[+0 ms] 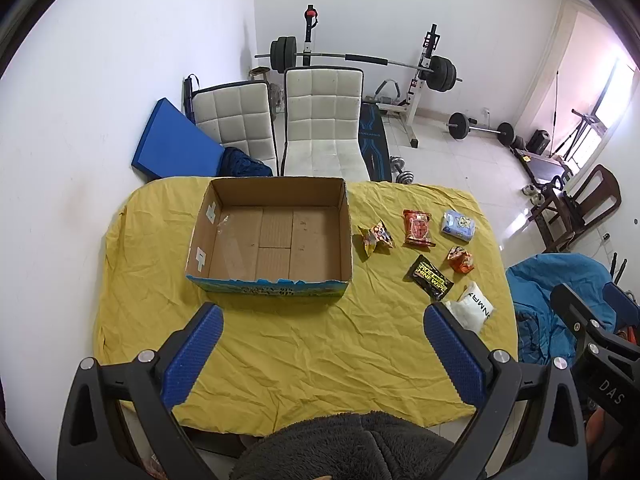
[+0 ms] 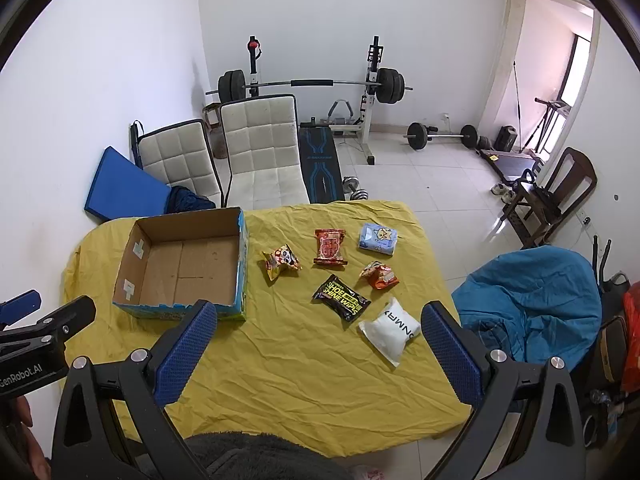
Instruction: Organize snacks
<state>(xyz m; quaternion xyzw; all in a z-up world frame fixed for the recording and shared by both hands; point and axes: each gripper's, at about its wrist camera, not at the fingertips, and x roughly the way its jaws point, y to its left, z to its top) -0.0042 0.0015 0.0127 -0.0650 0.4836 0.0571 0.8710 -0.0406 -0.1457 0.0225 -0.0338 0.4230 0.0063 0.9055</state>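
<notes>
since both grippers' jaws stand wide apart and empty, bring your right gripper point(image 2: 319, 350) down onto the white packet point(image 2: 390, 330) at lower centre-right, then carry it to the box point(image 2: 132, 276).

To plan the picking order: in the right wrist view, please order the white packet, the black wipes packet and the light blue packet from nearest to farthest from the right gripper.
From the right gripper:
1. White packet, near right.
2. Black wipes packet, middle.
3. Light blue packet, far right.
</notes>
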